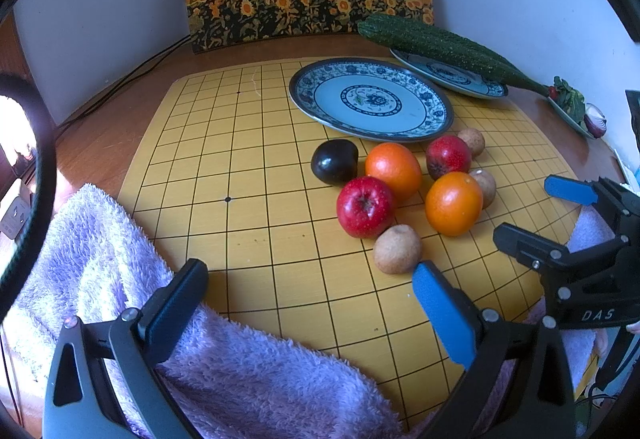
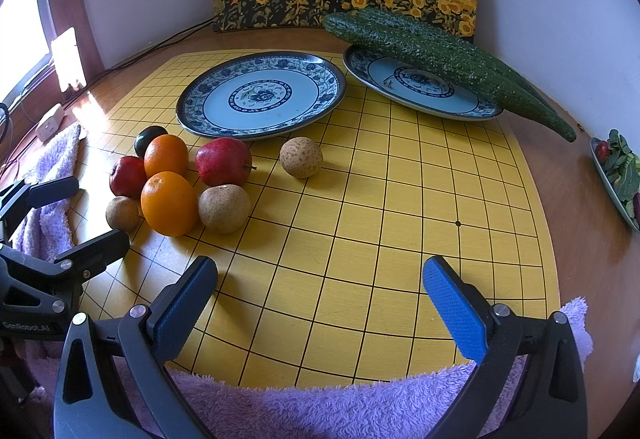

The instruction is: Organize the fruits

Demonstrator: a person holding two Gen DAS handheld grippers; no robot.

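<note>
A: Left wrist view, containers first. The near plate (image 1: 370, 99) holds nothing; the far plate (image 1: 452, 73) carries the cucumbers (image 1: 440, 43). A side dish (image 2: 616, 175) at the right edge holds leafy greens.

B: Fruit count?

A: Two oranges (image 2: 168, 203), two red apples (image 2: 223, 161), one dark plum (image 1: 334, 161), three brown round fruits (image 2: 224, 209). All lie on the yellow grid board (image 2: 360, 239), none on a plate.

B: Position against the fingers?

A: The cluster lies ahead of the left gripper (image 1: 308, 303), toward its right finger; one brown fruit sits just beyond that fingertip. From the right gripper (image 2: 320, 303), the cluster lies ahead and left. Both grippers stand spread wide, holding nothing, over the purple towel (image 1: 120, 279).
</note>
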